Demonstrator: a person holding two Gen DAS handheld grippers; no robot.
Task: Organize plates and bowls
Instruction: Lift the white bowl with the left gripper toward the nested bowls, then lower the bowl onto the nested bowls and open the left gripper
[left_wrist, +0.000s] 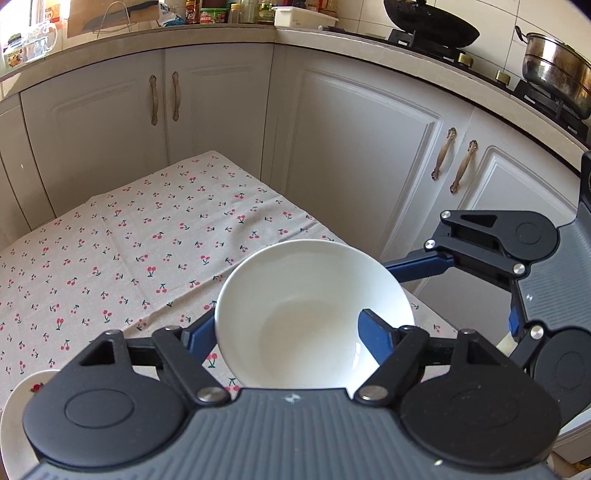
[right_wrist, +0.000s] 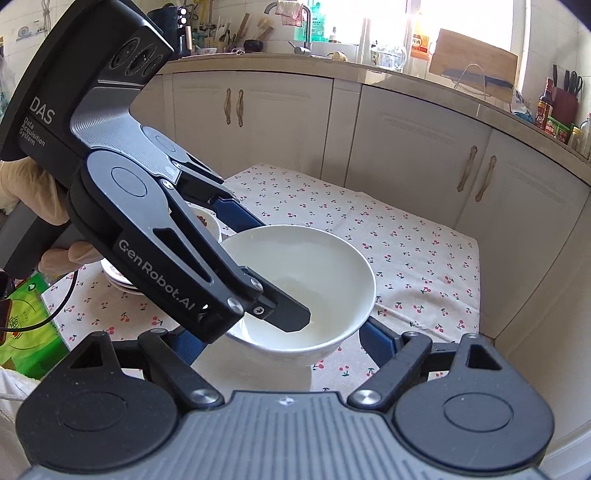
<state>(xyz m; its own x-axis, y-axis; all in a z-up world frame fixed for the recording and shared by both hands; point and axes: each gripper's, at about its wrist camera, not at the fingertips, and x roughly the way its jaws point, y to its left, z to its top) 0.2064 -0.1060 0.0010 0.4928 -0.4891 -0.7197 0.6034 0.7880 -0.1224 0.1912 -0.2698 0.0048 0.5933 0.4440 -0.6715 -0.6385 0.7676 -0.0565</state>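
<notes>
A plain white bowl (left_wrist: 310, 314) (right_wrist: 306, 280) is held above the cherry-print tablecloth (left_wrist: 129, 251) (right_wrist: 406, 251). My left gripper (left_wrist: 284, 336) (right_wrist: 269, 269) is shut on the white bowl, one finger (right_wrist: 286, 314) inside it and the other outside its rim. My right gripper (right_wrist: 280, 339) is open around the bowl's lower part, its blue fingers on either side; whether they touch is unclear. It also shows in the left wrist view (left_wrist: 424, 266) at the right. A stack of plates (right_wrist: 118, 277) lies behind the left gripper, mostly hidden; its edge shows in the left wrist view (left_wrist: 22, 406).
White cabinets (left_wrist: 351, 147) and a countertop run behind the table on two sides. A wok (left_wrist: 428, 22) and a steel pot (left_wrist: 557, 70) sit on the stove. A green packet (right_wrist: 29, 328) lies at the table's left edge.
</notes>
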